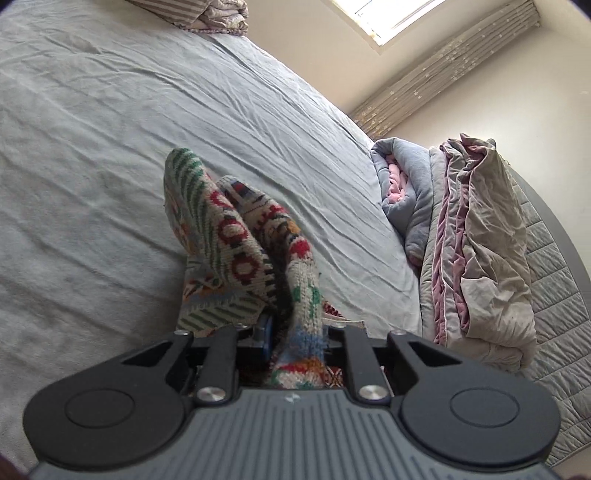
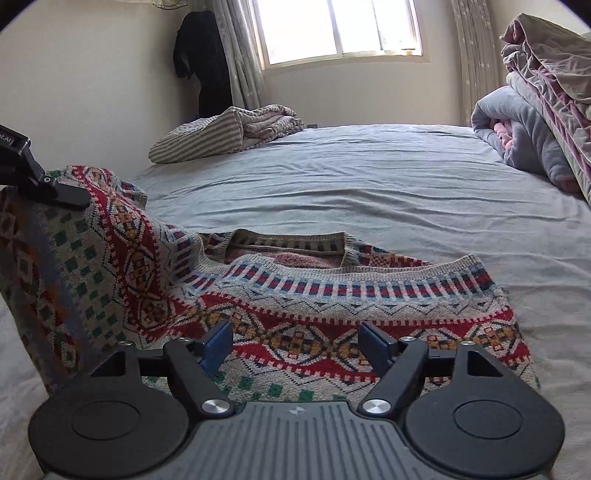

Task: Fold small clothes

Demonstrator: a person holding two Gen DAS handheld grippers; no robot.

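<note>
A small patterned knit sweater (image 2: 314, 314) in red, cream, blue and green lies on the grey bed sheet (image 2: 369, 184). My left gripper (image 1: 291, 328) is shut on a bunched part of the sweater (image 1: 236, 236) and holds it lifted off the sheet. In the right wrist view the left gripper (image 2: 55, 192) shows at the far left, holding the sweater's left side raised. My right gripper (image 2: 295, 343) is open and empty, its blue pads (image 2: 218, 343) just above the flat part of the sweater near its hem.
A striped folded blanket (image 2: 221, 136) lies at the bed's far side. A pile of grey and pink quilts (image 2: 535, 122) sits at the right; it also shows in the left wrist view (image 1: 461, 240). A window (image 2: 340, 29) and curtains are behind.
</note>
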